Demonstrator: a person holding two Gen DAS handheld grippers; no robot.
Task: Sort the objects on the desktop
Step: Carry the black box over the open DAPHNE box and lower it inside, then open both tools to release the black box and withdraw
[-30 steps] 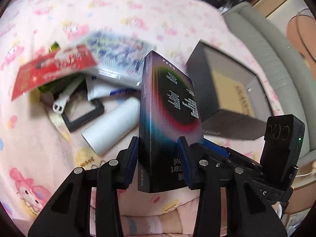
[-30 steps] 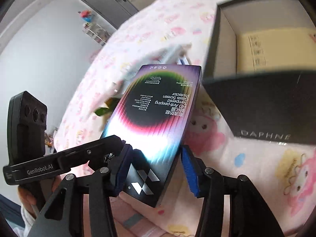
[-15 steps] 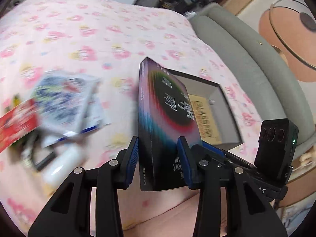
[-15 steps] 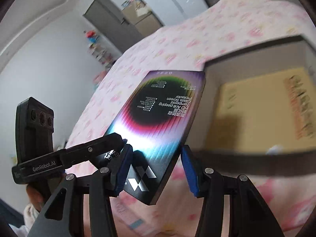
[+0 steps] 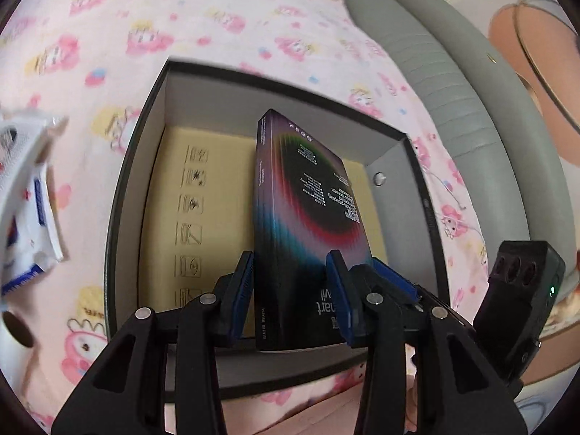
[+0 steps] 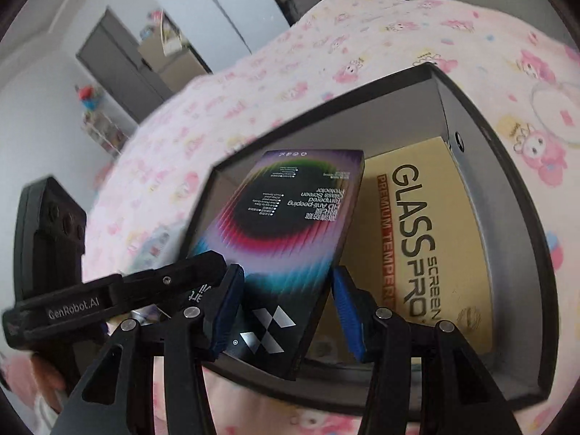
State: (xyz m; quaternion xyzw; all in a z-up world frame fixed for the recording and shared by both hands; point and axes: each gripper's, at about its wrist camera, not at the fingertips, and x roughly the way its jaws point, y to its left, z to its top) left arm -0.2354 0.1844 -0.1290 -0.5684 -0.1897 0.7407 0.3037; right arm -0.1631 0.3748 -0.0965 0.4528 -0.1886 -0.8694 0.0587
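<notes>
A flat dark box with a rainbow ring and "Glass Screen Protector" print [image 5: 308, 224] is held over an open dark grey storage box [image 5: 119, 195]. My left gripper [image 5: 293, 297] is shut on its narrow sides. My right gripper [image 6: 286, 311] clamps the same box [image 6: 286, 224] across its near end from the other side. A yellow "Glass Pro" pack [image 6: 427, 239] lies flat on the storage box's floor [image 5: 203, 199], under the held box. The storage box's rim [image 6: 489, 137] also shows in the right wrist view.
The storage box stands on a pink cartoon-print cloth [image 5: 108, 29]. White and blue packets [image 5: 21, 195] lie left of it. A grey sofa edge [image 5: 453, 83] runs along the right. The other gripper's handle [image 6: 47, 239] shows at the left in the right wrist view.
Both grippers have carried the rainbow box to the right, from over the pile of items to above the open storage box, and lowered it toward the yellow pack.
</notes>
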